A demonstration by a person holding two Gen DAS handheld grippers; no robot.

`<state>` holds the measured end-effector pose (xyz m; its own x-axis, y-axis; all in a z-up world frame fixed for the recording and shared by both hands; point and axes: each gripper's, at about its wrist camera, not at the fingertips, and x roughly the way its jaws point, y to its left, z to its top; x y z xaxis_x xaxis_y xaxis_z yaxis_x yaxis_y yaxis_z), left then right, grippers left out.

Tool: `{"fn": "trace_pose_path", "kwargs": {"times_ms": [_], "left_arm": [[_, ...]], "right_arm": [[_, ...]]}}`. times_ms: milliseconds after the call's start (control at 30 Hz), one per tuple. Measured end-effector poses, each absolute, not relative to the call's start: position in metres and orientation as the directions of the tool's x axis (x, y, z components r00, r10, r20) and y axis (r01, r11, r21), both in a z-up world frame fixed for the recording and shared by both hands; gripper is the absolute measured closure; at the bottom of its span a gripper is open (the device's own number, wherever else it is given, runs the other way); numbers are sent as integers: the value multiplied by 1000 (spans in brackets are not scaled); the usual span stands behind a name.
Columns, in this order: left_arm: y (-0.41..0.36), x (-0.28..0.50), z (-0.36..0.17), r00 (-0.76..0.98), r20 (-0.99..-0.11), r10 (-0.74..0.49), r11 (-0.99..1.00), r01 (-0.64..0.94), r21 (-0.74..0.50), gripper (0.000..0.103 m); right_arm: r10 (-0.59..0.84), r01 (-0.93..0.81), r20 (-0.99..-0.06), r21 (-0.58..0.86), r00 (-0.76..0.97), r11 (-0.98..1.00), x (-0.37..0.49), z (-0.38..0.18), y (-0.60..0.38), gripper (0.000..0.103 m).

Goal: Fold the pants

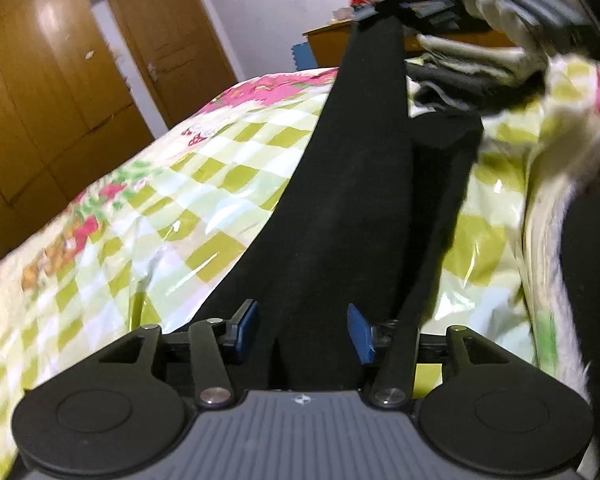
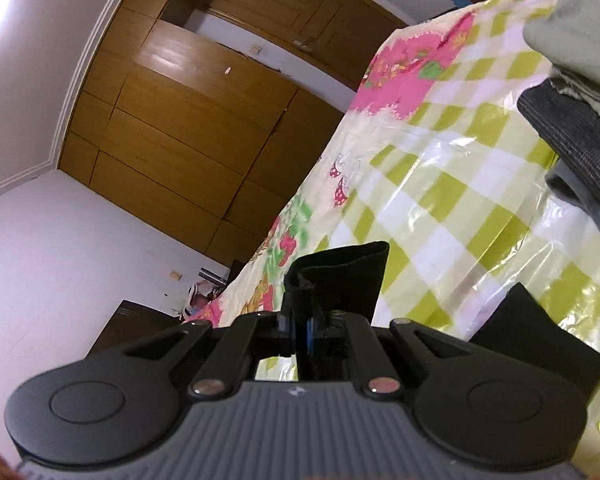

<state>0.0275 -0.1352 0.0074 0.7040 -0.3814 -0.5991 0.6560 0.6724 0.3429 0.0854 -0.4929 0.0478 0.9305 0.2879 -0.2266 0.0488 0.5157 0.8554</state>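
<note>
Black pants (image 1: 352, 184) stretch as a long taut strip from my left gripper (image 1: 304, 330) up to the top of the left wrist view, where a hand in a pale glove (image 1: 500, 12) holds the other gripper. The left gripper's blue pads (image 1: 247, 326) stand apart; the black cloth runs between them without being pinched, so it is open. In the right wrist view my right gripper (image 2: 302, 322) is shut on a bunched edge of the pants (image 2: 340, 272), which stands up just past the fingertips. Another black part of the pants (image 2: 540, 340) lies lower right on the bed.
The bed carries a glossy green-and-white check cover (image 1: 172, 208) with pink flowers. A pile of folded grey and pale clothes (image 1: 464, 68) lies at the far right, seen in the right wrist view as folded clothes (image 2: 576, 136). Wooden wardrobe doors (image 1: 52, 92) stand beyond the bed.
</note>
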Motion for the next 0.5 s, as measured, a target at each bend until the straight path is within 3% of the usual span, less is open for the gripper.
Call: {"fn": "trace_pose_path", "kwargs": {"times_ms": [67, 300, 433, 500], "left_arm": [[-139, 18, 1, 703, -597, -387, 629, 674, 386, 41], [-144, 16, -1, 665, -626, -407, 620, 705, 345, 42], [-147, 21, 3, 654, -643, -399, 617, 710, 339, 75], [-147, 22, 2, 654, -650, -387, 620, 706, 342, 76]], "right_arm": [[283, 61, -235, 857, 930, 511, 82, 46, -495, 97], [252, 109, -265, 859, 931, 501, 67, 39, -506, 97], [236, 111, -259, 859, 937, 500, 56, 40, -513, 97], [234, 131, -284, 849, 930, 511, 56, 35, -514, 97]]}}
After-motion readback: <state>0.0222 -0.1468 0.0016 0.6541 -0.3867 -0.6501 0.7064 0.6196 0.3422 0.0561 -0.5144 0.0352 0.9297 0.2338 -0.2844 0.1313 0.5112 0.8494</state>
